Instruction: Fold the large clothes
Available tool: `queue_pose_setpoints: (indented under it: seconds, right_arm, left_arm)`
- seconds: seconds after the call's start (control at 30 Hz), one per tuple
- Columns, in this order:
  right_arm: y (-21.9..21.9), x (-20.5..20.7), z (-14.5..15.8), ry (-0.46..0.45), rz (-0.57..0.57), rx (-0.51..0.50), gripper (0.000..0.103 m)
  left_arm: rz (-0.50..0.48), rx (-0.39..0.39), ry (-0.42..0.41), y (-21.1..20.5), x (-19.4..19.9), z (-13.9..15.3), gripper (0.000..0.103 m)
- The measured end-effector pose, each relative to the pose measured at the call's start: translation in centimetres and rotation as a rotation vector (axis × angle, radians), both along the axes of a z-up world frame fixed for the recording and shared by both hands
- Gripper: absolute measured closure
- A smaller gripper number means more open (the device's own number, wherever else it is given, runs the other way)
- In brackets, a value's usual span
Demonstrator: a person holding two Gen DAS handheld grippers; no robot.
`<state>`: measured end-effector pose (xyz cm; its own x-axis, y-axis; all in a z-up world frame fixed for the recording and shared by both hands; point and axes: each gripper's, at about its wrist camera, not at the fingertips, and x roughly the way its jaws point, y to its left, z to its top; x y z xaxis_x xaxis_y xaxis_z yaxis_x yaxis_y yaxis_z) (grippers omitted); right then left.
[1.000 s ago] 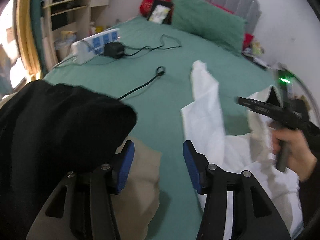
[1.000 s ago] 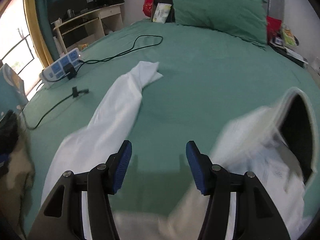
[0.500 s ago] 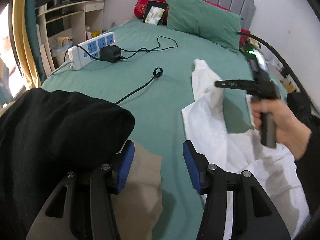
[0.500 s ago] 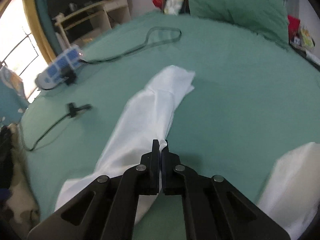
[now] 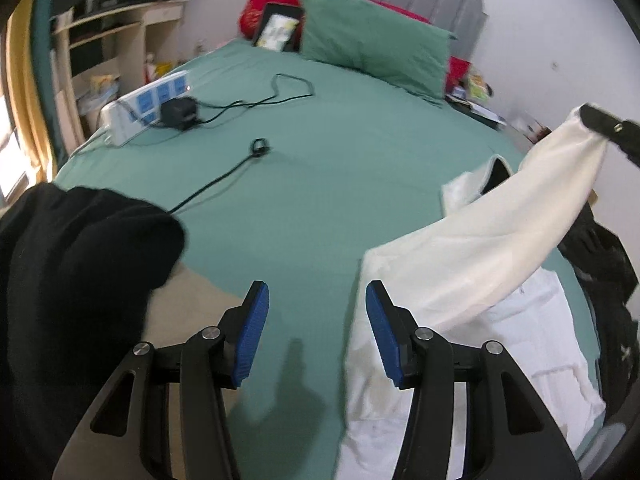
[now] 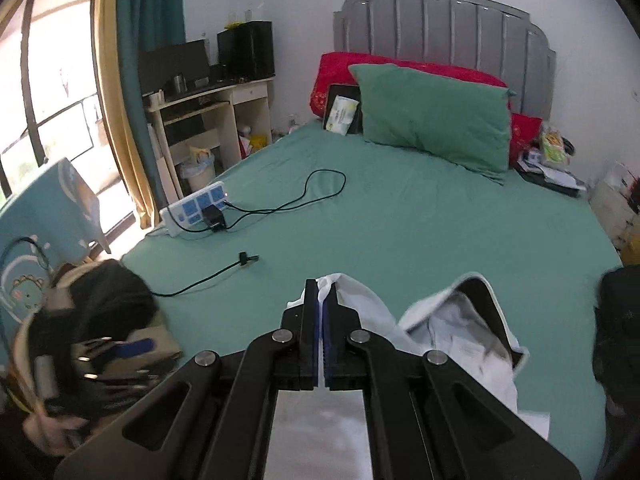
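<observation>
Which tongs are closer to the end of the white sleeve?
The right tongs: they are shut on the white sleeve end, holding it up. The left tongs hang open over the bed sheet, beside the garment.

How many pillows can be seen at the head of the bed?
2: a green pillow leans at the headboard, and a red pillow lies behind it; more may be hidden behind them.

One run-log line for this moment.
right gripper: shut on white sleeve, lifted | left gripper: open, empty | white garment: on bed
</observation>
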<state>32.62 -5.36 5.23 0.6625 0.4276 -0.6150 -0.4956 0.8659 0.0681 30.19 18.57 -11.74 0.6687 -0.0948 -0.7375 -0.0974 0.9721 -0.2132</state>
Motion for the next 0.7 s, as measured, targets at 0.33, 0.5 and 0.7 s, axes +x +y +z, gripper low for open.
queue_pose_setpoints:
  seconds: [0.33, 0.5, 0.7]
  right_arm:
    - [-7.8, -2.3, -10.3, 0.358, -0.165, 0.115, 0.05]
    - [-15.9, -3.4, -11.2, 0.277, -0.257, 0.166, 0.05]
    - [-18.6, -2.1, -16.5, 0.315, -0.208, -0.041, 0.05]
  left_arm:
    - [-0.195, 0.025, 0.074, -6.5, -0.7, -2.6, 0.049]
    - [-0.274, 0.069, 0.101, -9.1, -1.4, -3.8, 0.049]
    - [-0.241, 0.085, 0.144, -9.1, 0.0, -5.3, 0.049]
